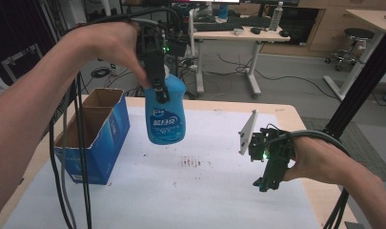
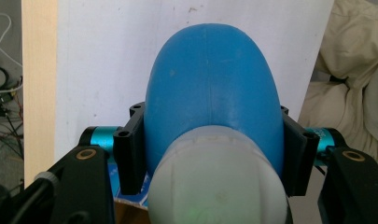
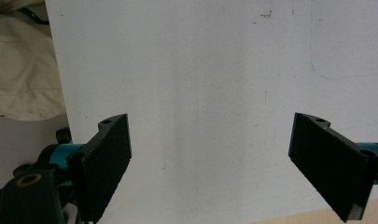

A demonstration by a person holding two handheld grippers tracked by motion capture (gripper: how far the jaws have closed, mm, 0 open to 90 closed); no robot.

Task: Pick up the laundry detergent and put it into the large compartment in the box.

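Observation:
A blue bottle (image 1: 166, 119) with a white cap (image 2: 214, 182) and a printed label hangs in the air above the white-covered table (image 1: 205, 195). My left gripper (image 1: 159, 93) is shut on its upper part, just below the cap, and points downward. In the left gripper view the black jaws press on both sides of the bottle's blue body (image 2: 210, 88). My right gripper (image 1: 267, 183) is low over the table at the right, far from the bottle. In the right gripper view this gripper (image 3: 210, 158) is open, and between its jaws I see just the white sheet.
An open blue cardboard box (image 1: 100, 138) stands at the table's left, beside and below the bottle. Black cables (image 1: 81, 167) hang down in front of it. A black frame post (image 1: 362, 86) rises at the right. A desk (image 1: 238, 36) and a stool (image 1: 355, 38) stand beyond the table.

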